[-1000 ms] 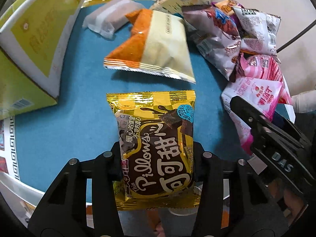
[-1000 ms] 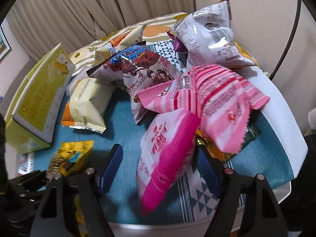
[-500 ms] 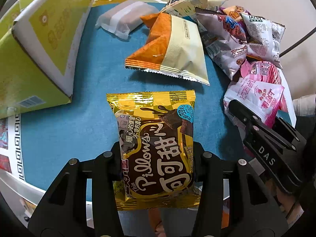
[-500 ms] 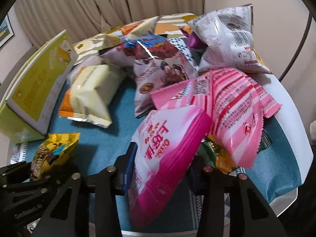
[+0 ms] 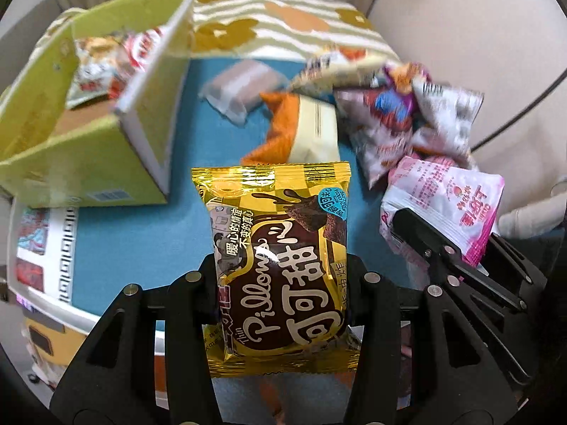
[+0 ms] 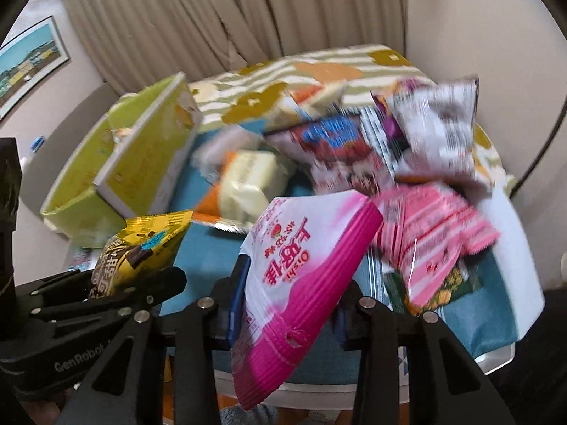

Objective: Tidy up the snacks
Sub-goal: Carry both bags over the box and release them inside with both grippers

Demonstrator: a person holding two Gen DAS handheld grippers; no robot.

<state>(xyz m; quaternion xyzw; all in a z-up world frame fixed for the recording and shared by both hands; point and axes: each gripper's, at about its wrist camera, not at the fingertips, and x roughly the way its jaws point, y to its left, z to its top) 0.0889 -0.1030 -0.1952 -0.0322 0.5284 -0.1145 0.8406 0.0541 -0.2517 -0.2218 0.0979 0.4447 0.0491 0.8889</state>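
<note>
My left gripper [image 5: 283,279] is shut on a gold and brown chocolate snack pack [image 5: 280,255], held above the table's near edge; the pack also shows in the right wrist view [image 6: 138,251]. My right gripper [image 6: 287,304] is shut on a pink and white snack bag [image 6: 301,265], lifted off the table; that bag shows at the right of the left wrist view [image 5: 446,205]. An open green cardboard box [image 5: 81,156] with a snack bag [image 5: 106,63] inside stands at the left, also in the right wrist view [image 6: 141,166].
A pile of snack bags [image 5: 404,120] lies at the right on the blue cloth [image 5: 141,241], with an orange and cream bag [image 5: 301,131] and a grey wrapped pack [image 5: 244,85] near the middle. A pink striped bag [image 6: 432,237] lies beside my right gripper. Curtains [image 6: 248,10] behind.
Both grippers have lifted and tilted up, so the box's open top and the curtains now show. The right gripper closed on the pink bag and raised it off the pile.
</note>
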